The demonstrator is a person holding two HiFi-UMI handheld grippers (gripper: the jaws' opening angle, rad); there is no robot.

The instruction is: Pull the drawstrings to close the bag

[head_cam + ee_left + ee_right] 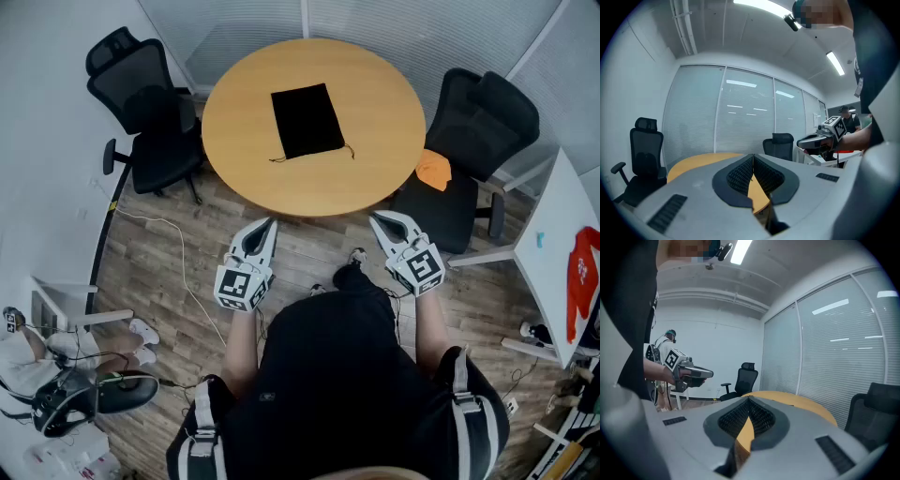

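Standing back from the round tabletop, I hold both claws low and close to my body, short of its near edge. My left claw is pressed tip to tip with nothing caught in it, and my right claw is the same: closed and empty. The black bag lies flat near the middle of the tabletop, well apart from either claw, its mouth end turned toward me. The drawstrings trail from the two near corners, one thin end to each side, slack on the wood. The mouth edge looks straight and ungathered, so I judge the bag is not yet closed and nothing of the task is done. All of it is left: reach in over the edge, open the claws, take a string end in each, and draw them apart until the mouth bunches shut. The strings look thin, so pinching them cleanly off the wood will likely be the fiddly part.
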